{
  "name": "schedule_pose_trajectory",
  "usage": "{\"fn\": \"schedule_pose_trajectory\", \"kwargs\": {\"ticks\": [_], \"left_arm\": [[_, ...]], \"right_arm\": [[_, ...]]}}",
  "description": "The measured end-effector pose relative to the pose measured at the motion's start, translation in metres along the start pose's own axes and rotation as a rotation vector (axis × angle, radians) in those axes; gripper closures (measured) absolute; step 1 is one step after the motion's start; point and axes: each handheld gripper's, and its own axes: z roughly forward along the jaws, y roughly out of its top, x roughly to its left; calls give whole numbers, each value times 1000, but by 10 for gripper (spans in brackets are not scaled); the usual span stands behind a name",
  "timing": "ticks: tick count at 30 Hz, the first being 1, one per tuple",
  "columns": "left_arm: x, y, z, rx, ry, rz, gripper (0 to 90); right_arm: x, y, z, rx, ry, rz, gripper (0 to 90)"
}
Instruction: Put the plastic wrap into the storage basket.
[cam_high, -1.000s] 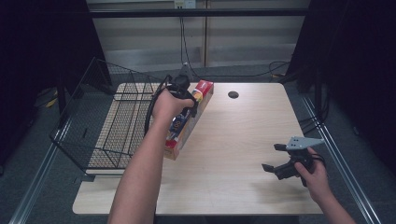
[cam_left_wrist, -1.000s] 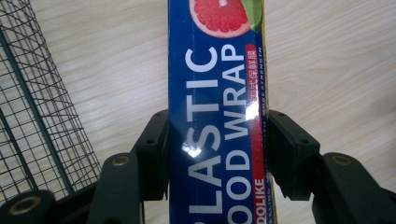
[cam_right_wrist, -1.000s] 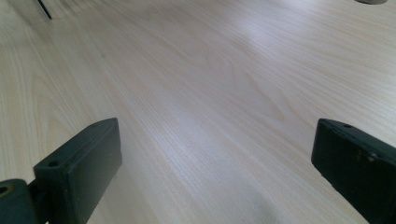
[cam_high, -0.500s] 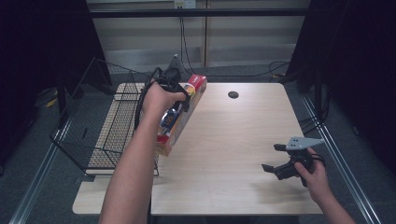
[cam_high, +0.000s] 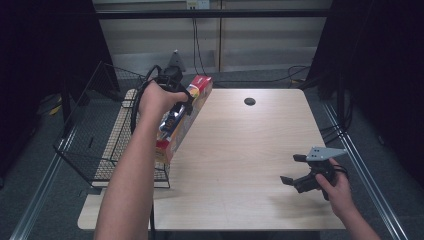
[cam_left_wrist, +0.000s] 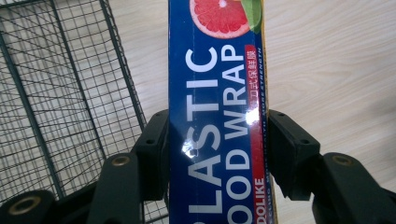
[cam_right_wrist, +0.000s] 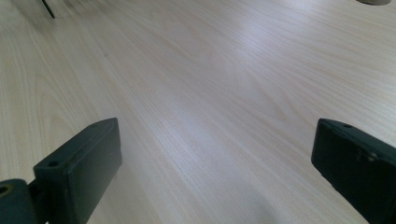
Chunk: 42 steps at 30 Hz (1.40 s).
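The left gripper (cam_high: 176, 107) has its two jaws closed on the sides of a long box of plastic wrap (cam_left_wrist: 217, 116) and holds it in the air, above the left edge of the table (cam_high: 240, 150), just beside the wire basket (cam_high: 95, 145). The box is tilted, its far end higher. The right gripper (cam_high: 292, 170) rests low near the right side of the table, wide open, holding nothing.

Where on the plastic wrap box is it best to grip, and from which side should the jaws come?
Grip the box near its middle, across its narrow width, coming at the printed face. It is long and slim, so a middle hold probably balances it. The left gripper already clamps it so, one jaw on each long side.
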Motion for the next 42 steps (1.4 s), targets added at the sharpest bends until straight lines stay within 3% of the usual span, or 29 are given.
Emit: {"fn": "schedule_pose_trajectory", "kwargs": {"ticks": [2, 12, 16, 17, 18, 21, 22, 23, 25, 26, 28, 42], "left_arm": [[2, -1, -3, -7, 0, -18, 466], [16, -3, -17, -3, 14, -17, 466], [17, -5, -23, -9, 22, -51, 466], [19, -5, -24, -7, 22, -34, 466], [19, -6, -25, -15, 22, -53, 466], [22, -7, -29, -18, 27, -55, 466], [24, -6, -31, -9, 25, -31, 466], [23, -7, -32, -17, 23, -62, 466], [26, -8, -35, -16, 29, -64, 466], [28, -8, -36, -12, 27, -43, 466], [29, -9, -39, -19, 29, -72, 467], [45, -16, -57, -27, 47, -96, 466]], "right_arm": [[0, 0, 0, -1, -1, 0, 17], [0, 0, 0, -2, 4, -2, 17], [1, 0, 0, 3, 5, 1, 17], [1, 0, 0, 2, 3, 0, 17], [1, 0, 1, -1, -5, 0, 17], [1, 0, 1, 3, -1, -4, 17], [1, 0, 1, 4, 1, -5, 17], [1, 0, 1, 5, 4, -5, 17], [2, 0, 1, 4, -1, -6, 17], [2, 0, 1, 2, -1, -5, 17], [2, 0, 1, 1, 3, -5, 17], [3, 0, 2, 9, 16, -8, 17]]}}
